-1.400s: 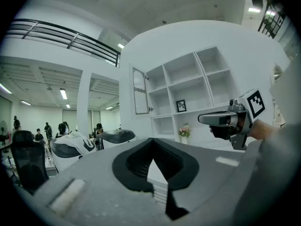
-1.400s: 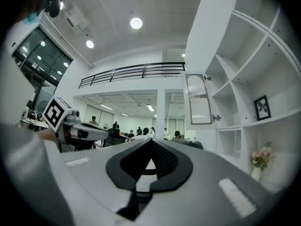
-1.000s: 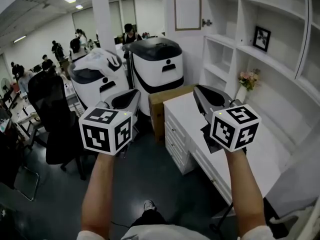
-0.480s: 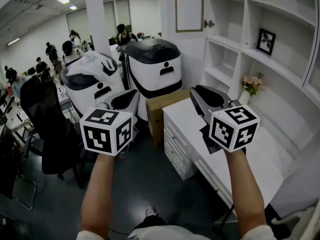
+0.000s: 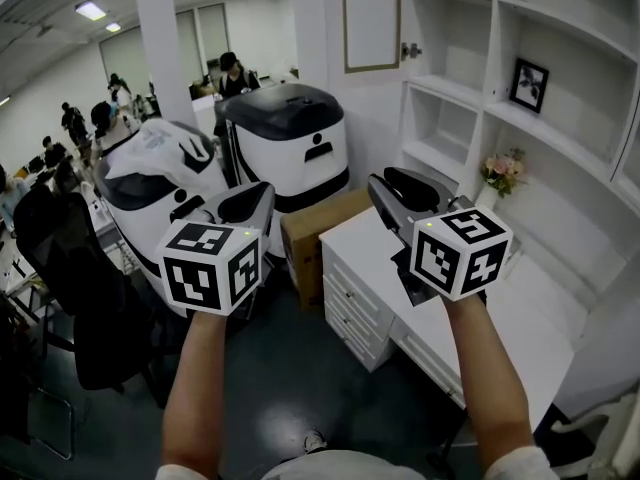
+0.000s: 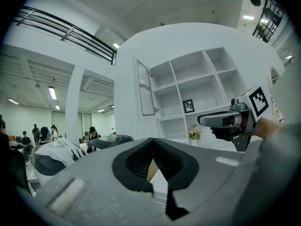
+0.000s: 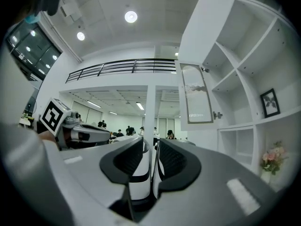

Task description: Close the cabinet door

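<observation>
1. Noted right gripper (image 5: 374, 182) freshly unclenched, holding nothing.
2. Found left gripper (image 5: 266, 188) clenched, empty.
3. Located cabinet door (image 5: 372, 18) open at upper centre of head view, well clear of both grippers; judged closing not yet begun.

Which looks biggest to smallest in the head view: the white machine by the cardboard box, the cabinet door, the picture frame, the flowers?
1. white machine
2. cabinet door
3. picture frame and flowers, tied: they look about the same size.
</observation>
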Demonstrator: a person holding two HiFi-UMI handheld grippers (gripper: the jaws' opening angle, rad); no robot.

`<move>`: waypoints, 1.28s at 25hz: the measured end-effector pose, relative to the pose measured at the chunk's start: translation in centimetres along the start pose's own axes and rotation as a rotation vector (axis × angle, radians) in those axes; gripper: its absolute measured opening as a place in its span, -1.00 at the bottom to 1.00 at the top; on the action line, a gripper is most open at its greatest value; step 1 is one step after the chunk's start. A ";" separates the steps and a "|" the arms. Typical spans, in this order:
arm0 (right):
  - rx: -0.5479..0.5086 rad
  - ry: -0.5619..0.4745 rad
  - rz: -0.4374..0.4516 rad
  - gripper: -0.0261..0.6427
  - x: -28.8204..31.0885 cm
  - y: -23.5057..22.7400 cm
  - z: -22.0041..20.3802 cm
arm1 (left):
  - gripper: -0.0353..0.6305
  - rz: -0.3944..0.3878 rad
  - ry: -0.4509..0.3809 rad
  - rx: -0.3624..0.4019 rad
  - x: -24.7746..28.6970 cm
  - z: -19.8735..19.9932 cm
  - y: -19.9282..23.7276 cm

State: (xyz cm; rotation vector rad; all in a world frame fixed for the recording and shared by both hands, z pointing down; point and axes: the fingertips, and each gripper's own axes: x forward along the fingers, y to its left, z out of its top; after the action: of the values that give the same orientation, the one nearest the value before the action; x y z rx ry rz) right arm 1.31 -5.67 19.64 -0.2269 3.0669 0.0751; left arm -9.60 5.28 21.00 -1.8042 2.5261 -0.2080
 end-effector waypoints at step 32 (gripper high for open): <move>0.042 -0.064 -0.111 -0.30 12.1 -1.6 0.9 | -0.90 -0.120 -0.029 -0.025 8.8 -1.6 9.6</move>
State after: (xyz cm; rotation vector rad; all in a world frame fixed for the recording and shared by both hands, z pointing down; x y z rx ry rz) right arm -10.38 -8.91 17.81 -0.3840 2.9819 0.0113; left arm -21.62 0.18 21.88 -1.9555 2.4137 -0.1523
